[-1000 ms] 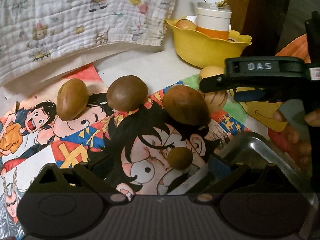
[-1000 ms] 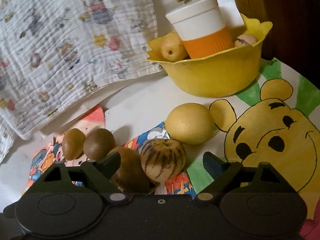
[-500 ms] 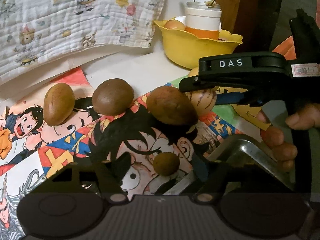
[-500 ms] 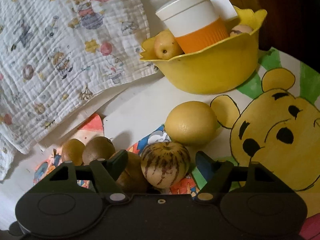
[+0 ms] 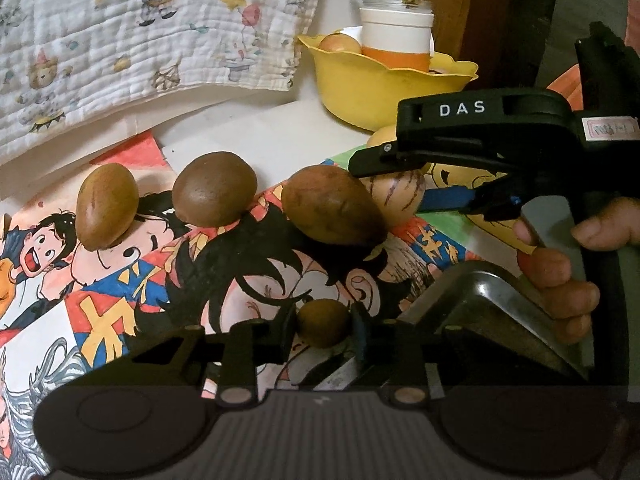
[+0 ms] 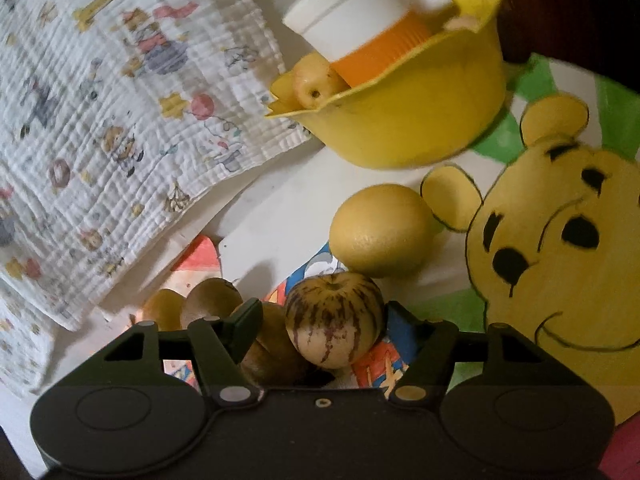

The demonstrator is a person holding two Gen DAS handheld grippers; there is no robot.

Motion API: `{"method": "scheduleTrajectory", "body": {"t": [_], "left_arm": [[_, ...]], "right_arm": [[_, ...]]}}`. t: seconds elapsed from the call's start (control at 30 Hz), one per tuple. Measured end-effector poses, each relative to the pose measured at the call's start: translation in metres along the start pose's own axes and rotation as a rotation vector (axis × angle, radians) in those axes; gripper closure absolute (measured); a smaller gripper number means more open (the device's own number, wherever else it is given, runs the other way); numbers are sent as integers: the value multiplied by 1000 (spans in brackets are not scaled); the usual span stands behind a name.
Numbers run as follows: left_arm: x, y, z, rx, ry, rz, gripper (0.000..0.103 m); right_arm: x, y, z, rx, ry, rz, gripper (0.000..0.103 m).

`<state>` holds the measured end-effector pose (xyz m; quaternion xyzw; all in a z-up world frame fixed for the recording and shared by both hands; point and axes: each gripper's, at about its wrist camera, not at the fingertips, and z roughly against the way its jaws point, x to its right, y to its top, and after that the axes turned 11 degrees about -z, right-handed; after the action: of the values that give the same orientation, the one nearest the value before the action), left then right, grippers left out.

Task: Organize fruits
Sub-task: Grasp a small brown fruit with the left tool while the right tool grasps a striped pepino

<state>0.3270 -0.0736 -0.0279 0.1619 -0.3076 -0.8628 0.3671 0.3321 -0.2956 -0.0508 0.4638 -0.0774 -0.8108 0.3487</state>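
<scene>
Around me the bench [image 5: 248, 128] is covered with cartoon drawings, a quilted cloth [image 5: 140, 32] lies at ten o'clock, and a yellow bowl [image 5: 372, 84] at one o'clock carries a white-and-orange cup [image 5: 396, 42] and a pale fruit [image 5: 340, 44]. A metal tray [image 5: 492, 300] sits at four o'clock of my left view. Three large brown fruits lie in a row ahead: one [image 5: 106, 206] at ten o'clock, one [image 5: 214, 188] at eleven, one [image 5: 332, 210] at twelve, this last pressed against the striped fruit [image 6: 334, 320] and crowding it on its left. My left hand-held gripper [image 5: 323, 330] is clamped on a small brown fruit [image 5: 323, 322], fingers snug on both sides. My right hand-held gripper [image 6: 320, 328] stands apart, its fingers either side of the striped fruit with slight gaps, not gripping; the left finger sits just above the neighbouring brown fruit. A yellow lemon [image 6: 380, 230] rests just beyond at twelve o'clock.
</scene>
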Motion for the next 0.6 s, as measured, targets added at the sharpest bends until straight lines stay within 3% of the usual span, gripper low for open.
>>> {"method": "scheduleTrajectory", "body": {"t": [0.17,0.2,0.6], "left_arm": [[0,1,1,-3,3,4,71],[0,1,1,-3,2,8,71],[8,3,13,14,10,6,72]], "right_arm": [[0,-1,1,10,2,1,39],[0,-1,2,15,-5,3,48],[5,-2,9,6,8,-7,48]]}}
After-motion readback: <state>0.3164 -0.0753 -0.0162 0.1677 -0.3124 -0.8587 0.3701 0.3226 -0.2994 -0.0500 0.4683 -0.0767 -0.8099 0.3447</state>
